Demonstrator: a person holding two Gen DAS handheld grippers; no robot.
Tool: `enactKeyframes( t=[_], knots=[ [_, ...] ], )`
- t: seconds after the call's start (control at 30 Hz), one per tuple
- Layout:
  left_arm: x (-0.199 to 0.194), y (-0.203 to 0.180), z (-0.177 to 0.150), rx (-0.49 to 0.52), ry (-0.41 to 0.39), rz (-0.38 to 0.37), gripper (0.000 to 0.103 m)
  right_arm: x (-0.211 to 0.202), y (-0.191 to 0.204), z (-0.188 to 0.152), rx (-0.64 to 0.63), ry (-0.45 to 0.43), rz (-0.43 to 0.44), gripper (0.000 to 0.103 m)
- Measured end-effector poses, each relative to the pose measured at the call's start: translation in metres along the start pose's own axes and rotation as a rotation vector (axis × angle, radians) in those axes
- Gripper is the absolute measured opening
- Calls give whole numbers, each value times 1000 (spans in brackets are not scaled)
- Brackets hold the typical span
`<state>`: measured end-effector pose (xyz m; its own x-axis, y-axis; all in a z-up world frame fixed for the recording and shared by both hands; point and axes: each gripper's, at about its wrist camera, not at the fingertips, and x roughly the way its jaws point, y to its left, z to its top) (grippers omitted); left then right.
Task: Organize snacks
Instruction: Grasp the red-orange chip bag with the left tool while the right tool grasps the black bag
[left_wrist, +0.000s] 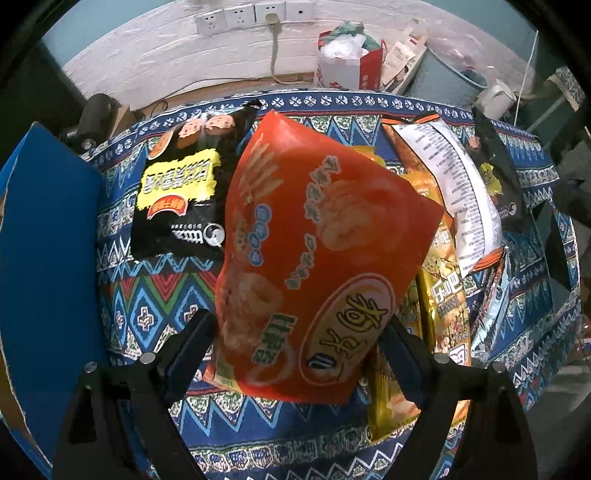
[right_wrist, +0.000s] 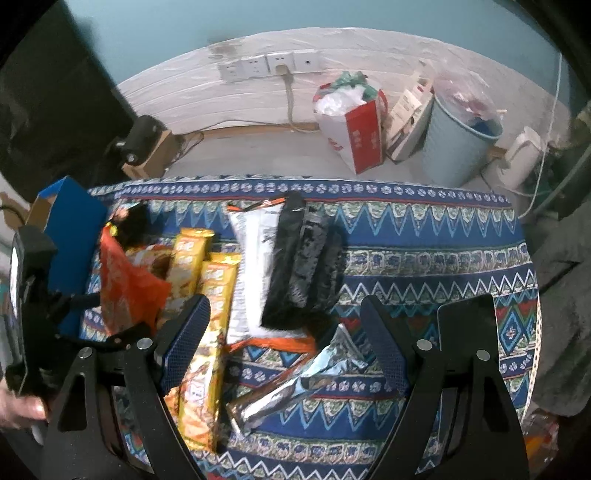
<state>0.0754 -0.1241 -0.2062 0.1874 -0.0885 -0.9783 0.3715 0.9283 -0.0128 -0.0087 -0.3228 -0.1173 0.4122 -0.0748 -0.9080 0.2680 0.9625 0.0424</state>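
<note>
Orange snack bag (left_wrist: 314, 236) between left claw (left_wrist: 299, 332) fingers

Left gripper (left_wrist: 297, 332): black plastic frame, two angled arms, silver round screws at pivots; dark blue inner pads. Right gripper (right_wrist: 284, 339): same black build, silver screws; fingers (right_wrist: 184, 336) faced with blue mesh-textured pads; triangular cut-outs in frame arms.

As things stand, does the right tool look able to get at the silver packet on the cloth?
Probably yes. The right tool is open, pointing down over the silver packet, which lies on the patterned cloth with nothing on top. The yellow packets lie just beside it, near one finger.
</note>
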Motion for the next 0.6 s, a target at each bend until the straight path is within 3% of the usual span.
enactKeyframes(
  t=[0.23,0.4,0.6],
  knots=[
    [12,0,4,21,-3,-38,89,31,-15,12,51,32,4,82],
    [10,6,4,15,-22,-83,71,52,-20,18,84,55,25,82],
    [7,12,2,29,-36,-97,61,75,-26,22,110,79,36,82]
  ],
)
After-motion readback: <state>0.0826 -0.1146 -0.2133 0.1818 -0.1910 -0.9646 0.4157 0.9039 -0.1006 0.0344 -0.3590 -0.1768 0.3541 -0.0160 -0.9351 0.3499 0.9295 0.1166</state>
